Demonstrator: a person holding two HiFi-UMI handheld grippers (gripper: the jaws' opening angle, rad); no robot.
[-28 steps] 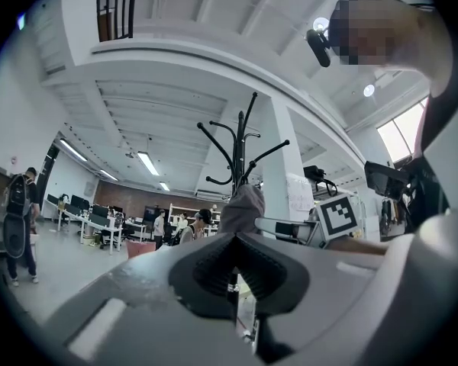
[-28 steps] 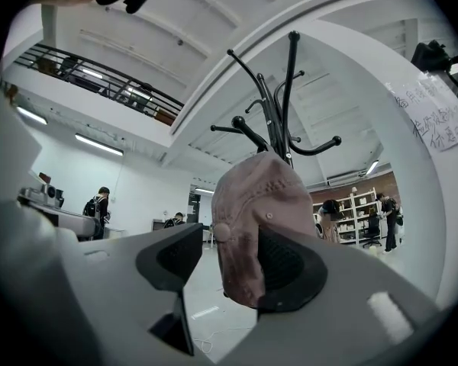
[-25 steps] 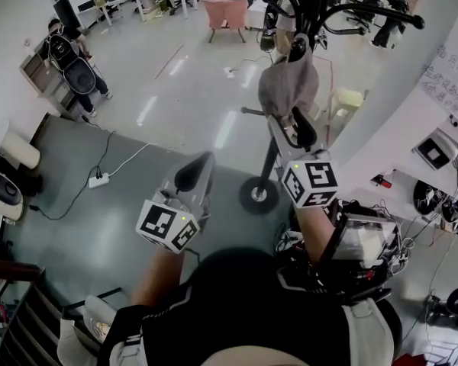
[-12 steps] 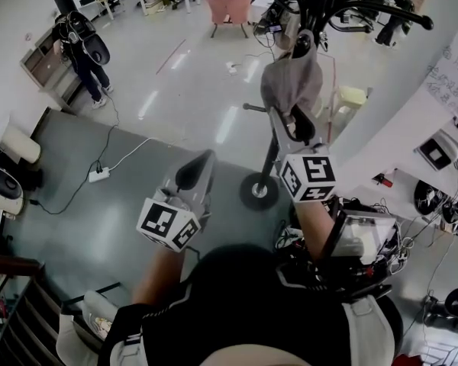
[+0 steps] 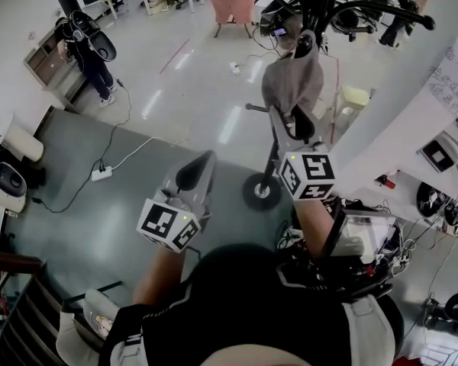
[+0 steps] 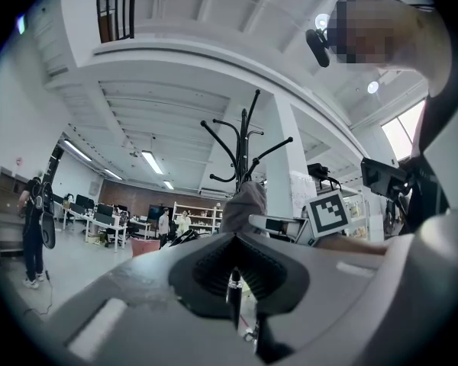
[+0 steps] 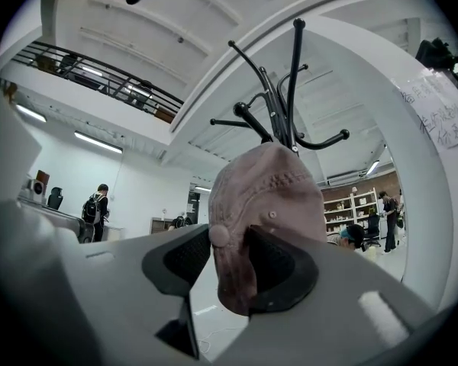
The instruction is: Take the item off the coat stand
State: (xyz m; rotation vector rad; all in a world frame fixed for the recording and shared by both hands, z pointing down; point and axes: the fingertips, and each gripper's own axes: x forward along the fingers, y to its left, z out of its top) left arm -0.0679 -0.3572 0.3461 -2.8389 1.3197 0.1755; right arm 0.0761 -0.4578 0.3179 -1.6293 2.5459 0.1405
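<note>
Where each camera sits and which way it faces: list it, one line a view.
Head view: on the person's head, looking steeply down; shows both forearms, the left gripper and the right gripper closed on the cap.
Left gripper view: on the left gripper, looking up past its shut jaws at the coat stand.
Right gripper view: on the right gripper, looking up at the cap between its jaws.
Shared: all three show the cap and coat stand.
</note>
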